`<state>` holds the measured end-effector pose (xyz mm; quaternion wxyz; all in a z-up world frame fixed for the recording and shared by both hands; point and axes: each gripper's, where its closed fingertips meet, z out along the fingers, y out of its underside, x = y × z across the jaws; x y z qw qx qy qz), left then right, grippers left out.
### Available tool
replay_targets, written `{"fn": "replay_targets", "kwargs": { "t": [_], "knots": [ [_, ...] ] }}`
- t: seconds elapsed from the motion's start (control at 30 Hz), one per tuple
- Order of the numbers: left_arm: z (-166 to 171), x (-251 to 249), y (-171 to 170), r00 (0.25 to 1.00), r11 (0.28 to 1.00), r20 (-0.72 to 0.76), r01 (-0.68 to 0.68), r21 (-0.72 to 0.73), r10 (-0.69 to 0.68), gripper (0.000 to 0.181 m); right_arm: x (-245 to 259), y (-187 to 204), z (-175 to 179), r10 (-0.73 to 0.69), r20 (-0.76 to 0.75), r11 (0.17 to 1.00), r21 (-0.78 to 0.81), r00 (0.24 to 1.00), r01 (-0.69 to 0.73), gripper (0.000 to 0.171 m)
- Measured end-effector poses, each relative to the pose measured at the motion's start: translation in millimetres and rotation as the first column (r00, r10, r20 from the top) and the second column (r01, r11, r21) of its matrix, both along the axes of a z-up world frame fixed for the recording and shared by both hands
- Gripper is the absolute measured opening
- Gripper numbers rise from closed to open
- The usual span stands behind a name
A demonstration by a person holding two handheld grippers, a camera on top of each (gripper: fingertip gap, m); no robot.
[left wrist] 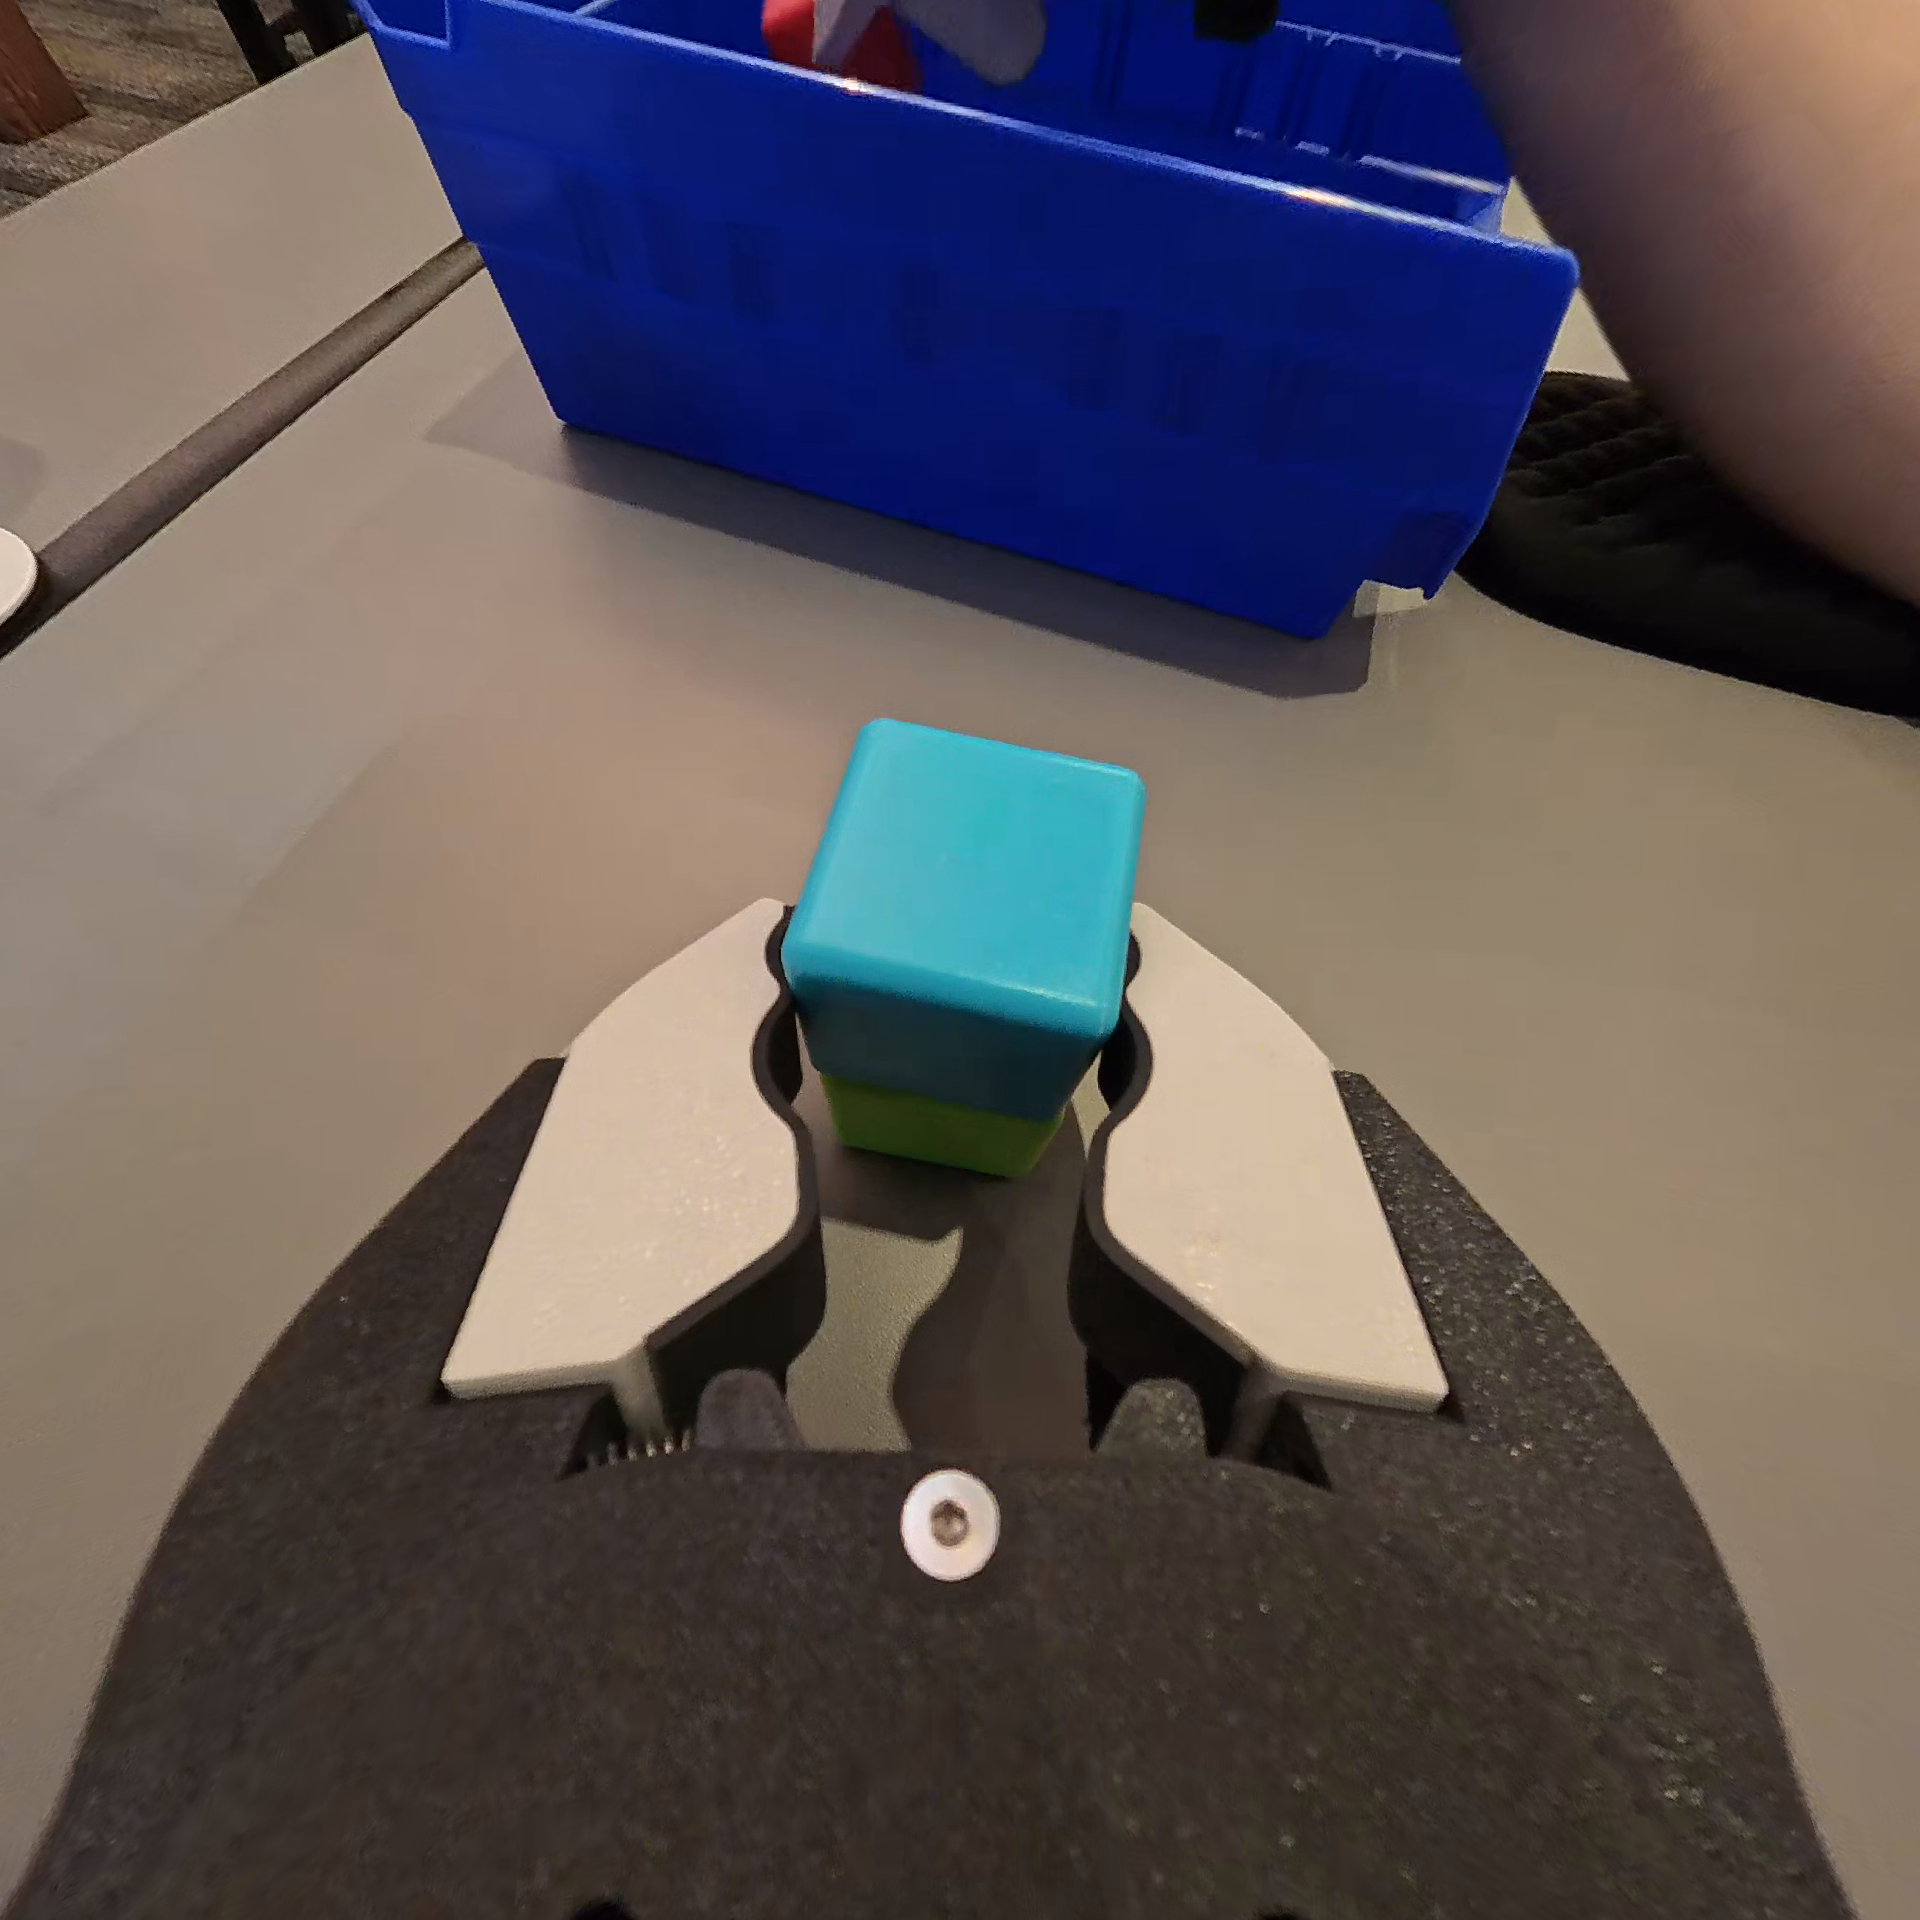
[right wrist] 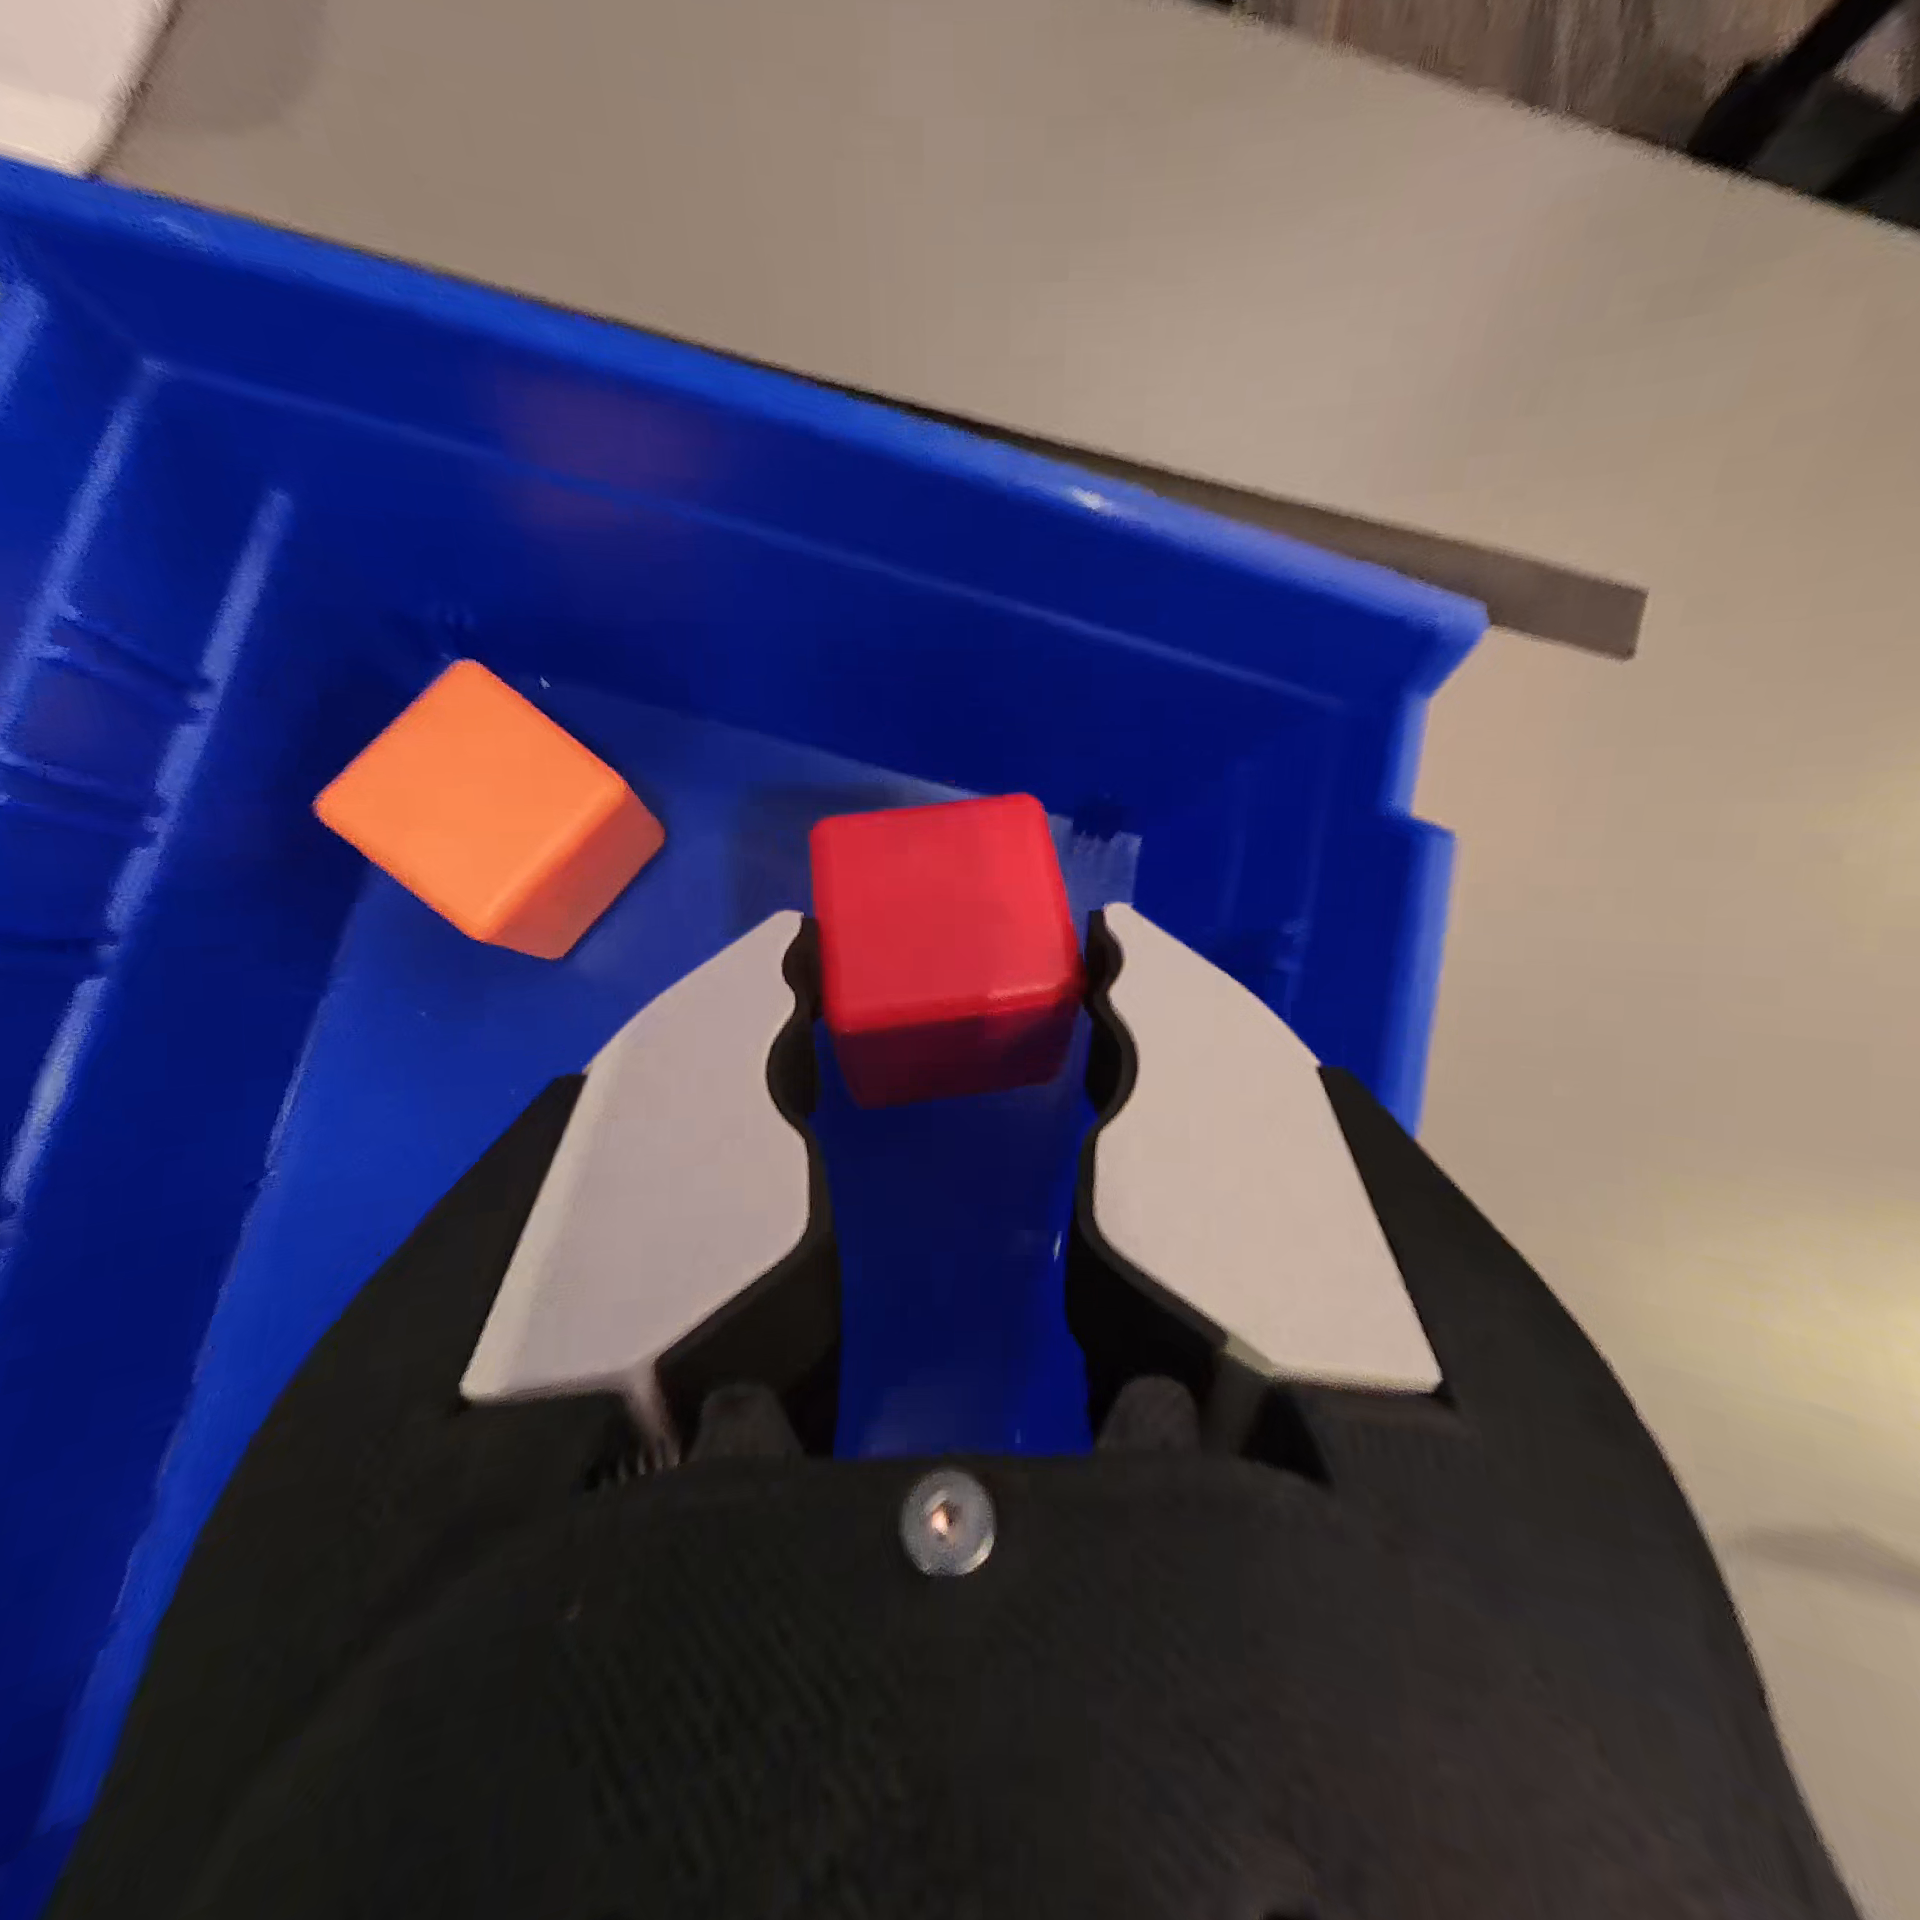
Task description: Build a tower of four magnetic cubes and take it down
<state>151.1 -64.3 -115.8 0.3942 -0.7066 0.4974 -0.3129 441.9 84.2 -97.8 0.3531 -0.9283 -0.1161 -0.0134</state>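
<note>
In the left wrist view a teal cube [left wrist: 961,894] sits on top of a green cube [left wrist: 935,1132] on the grey table [left wrist: 416,831]. My left gripper [left wrist: 956,925] is shut on the teal cube, with a fingertip against each side. In the right wrist view my right gripper [right wrist: 945,930] is shut on a red cube [right wrist: 940,914] inside the blue bin [right wrist: 727,540]. An orange cube [right wrist: 483,805] lies in the bin to the left of the red one. A bit of red and grey also shows inside the bin [left wrist: 935,364] in the left wrist view.
The blue bin stands just behind the two-cube stack. A person's arm [left wrist: 1714,260] reaches over the bin's right end, above a black textured pad [left wrist: 1662,551]. A dark seam [left wrist: 260,405] runs across the table on the left. Spacing between my two grippers at the tips: around 35 centimeters.
</note>
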Motion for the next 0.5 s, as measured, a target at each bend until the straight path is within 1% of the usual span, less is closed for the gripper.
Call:
{"fn": "replay_targets", "kwargs": {
  "t": [0.1, 0.2, 0.27, 0.33, 0.4, 0.5],
  "knots": [
    [0, 0, 0, 1.0, 1.0, -0.001, 0.001, 0.001, -0.001, 0.055, 4, 1, -17, -0.056, 0.098, 0.997, -0.053, 0.994, 0.061, 0.051],
    [0, 0, 0, 1.0, 1.0, -0.001, -0.001, 0.0, 0.001, 0.055, 5, -4, -32, -0.082, 0.116, 0.987, -0.125, 0.99, 0.097, 0.051],
    [0, -1, 0, 1.0, 1.0, -0.006, -0.001, -0.007, 0.001, 0.055, 6, -10, -35, -0.087, 0.105, 0.98, -0.169, 0.991, 0.104, 0.051],
    [-10, -4, -3, 0.998, 0.999, -0.063, 0.002, -0.045, -0.005, 0.054, 5, -18, -41, -0.084, 0.081, 0.967, -0.233, 0.993, 0.101, 0.053],
    [-25, -8, -5, 0.99, 0.997, -0.141, -0.002, -0.076, -0.009, 0.061, 6, -21, -46, -0.083, 0.074, 0.96, -0.26, 0.994, 0.1, 0.052],
    [-38, -7, -8, 0.98, 0.996, -0.196, 0.001, -0.085, -0.018, 0.066, 3, -23, -47, -0.069, 0.074, 0.956, -0.281, 0.995, 0.087, 0.054]
  ]
}}
